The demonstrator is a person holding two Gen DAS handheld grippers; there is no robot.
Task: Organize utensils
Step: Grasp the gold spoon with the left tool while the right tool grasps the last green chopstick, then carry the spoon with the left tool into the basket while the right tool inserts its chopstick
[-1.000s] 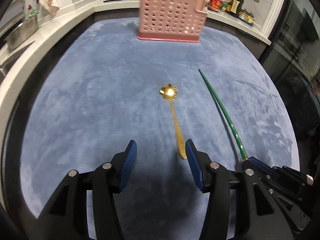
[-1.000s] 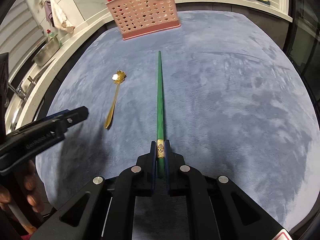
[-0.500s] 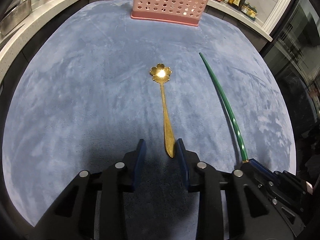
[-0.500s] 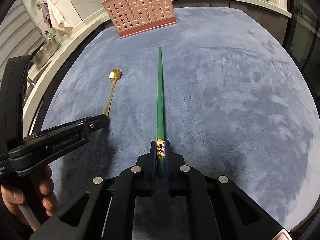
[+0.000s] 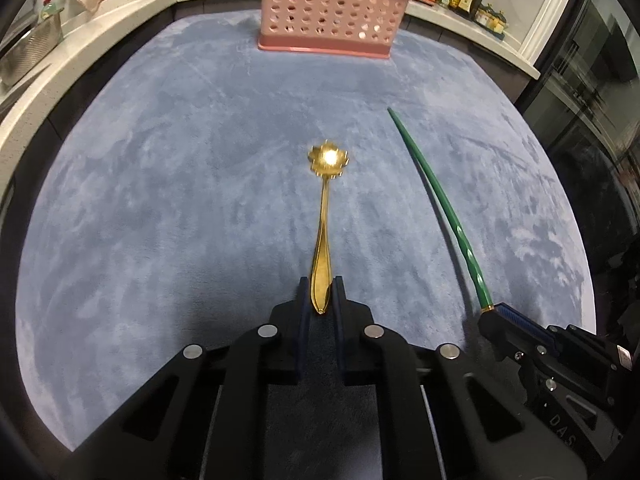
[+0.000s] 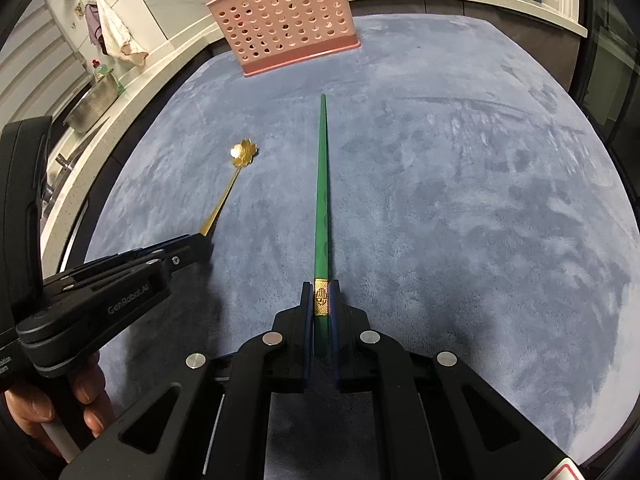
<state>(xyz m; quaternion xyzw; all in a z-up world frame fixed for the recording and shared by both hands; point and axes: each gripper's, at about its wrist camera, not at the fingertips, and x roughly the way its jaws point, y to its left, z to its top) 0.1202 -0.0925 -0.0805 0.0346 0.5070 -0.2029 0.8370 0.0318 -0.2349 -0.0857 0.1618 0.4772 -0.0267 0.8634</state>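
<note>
Left wrist view: the left gripper [image 5: 320, 292] has its jaws closing around the broad tail end of the gold metal spoon with a flower-shaped bowl [image 5: 323, 236]. The handle tip sits between the blue pads, which appear to touch it on both sides. The spoon lies along the blue-grey plush mat [image 5: 180, 200], bowl pointing toward the pink perforated plastic utensil caddy [image 5: 332, 4] at the far edge.

Right wrist view: the right gripper [image 6: 321, 300] is pressed together on the green chopstick [image 6: 321, 200] at its gold-patterned band, the shaft running forward toward the caddy, tip low over the mat. A hand [image 6: 60, 408] grips the left tool's handle at the lower left.

Risks, as judged: the spoon is taken at the very end of a thin, tapered handle. The heavy bowl far from the pads could make it pivot or droop on lifting, or slip out if the closing stops short. The plush mat may let the handle sink, so the pads could catch pile rather than metal. The chopstick, likewise held at one end, could swing and strike the caddy wall instead of entering.

Changes noted: a second ago the left jaws stood wide apart with the spoon's tail short of them; they have since advanced and narrowed onto it. The right grip on the chopstick is unchanged.
</note>
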